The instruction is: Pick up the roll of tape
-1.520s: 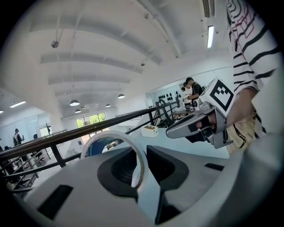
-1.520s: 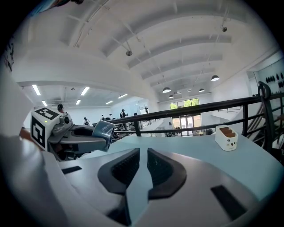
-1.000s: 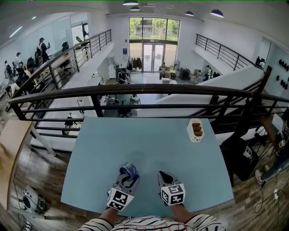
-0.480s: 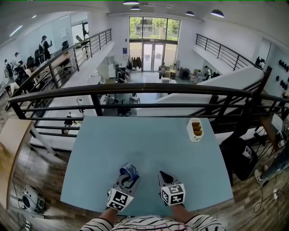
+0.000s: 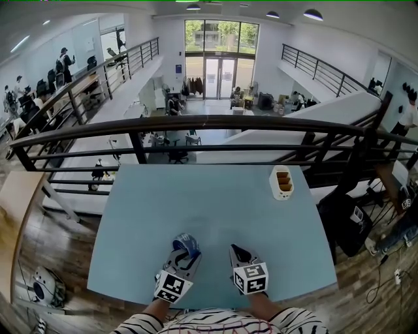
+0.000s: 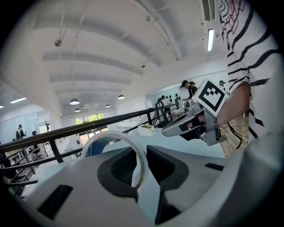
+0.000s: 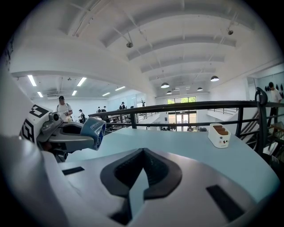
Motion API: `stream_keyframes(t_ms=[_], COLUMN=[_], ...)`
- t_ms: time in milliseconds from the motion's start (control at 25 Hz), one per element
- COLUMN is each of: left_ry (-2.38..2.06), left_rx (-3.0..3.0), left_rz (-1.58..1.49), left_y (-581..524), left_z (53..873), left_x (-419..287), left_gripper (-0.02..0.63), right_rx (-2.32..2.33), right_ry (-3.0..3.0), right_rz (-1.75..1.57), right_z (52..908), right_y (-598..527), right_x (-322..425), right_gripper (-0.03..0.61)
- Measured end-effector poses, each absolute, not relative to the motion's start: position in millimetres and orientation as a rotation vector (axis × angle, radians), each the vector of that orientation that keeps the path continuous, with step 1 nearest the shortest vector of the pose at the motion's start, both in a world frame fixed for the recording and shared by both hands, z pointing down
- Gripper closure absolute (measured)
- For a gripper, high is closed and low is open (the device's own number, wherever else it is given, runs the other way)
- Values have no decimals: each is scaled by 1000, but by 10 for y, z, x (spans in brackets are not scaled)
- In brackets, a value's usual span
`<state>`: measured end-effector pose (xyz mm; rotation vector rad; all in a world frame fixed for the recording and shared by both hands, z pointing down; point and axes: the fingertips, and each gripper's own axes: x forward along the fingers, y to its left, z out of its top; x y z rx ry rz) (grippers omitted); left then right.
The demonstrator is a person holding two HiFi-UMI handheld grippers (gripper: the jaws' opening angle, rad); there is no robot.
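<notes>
pinching the roll of tape (image 5: 187,243) by its wall, left gripper (image 5: 183,253) holds it off the table (image 5: 215,196); right gripper (image 5: 236,252), unneeded, is pressed together.

I list from my feed: pale blue table (image 5: 215,209) on a mezzanine; dark metal railing (image 5: 196,124) just behind it; wood-plank floor (image 5: 39,241) beside; tall glazed doors (image 5: 221,65) in the white far wall (image 5: 271,45); round ceiling lamps (image 5: 313,14), lit
</notes>
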<state>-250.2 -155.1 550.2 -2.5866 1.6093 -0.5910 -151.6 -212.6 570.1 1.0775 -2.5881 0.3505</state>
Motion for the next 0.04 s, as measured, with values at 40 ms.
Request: stream_keyframes(t_ms=[40], left_ry=[1612], left_rx=[-2587], left_rz=[-593], left_y=[-1555], left_z=[5503], left_x=[-2507], left_gripper=[528], right_rx=[1075], right_ry=[-2589], right_rz=[349], right_z=[5692], right_y=[-2133], right_x=[-1520], right_gripper=[551])
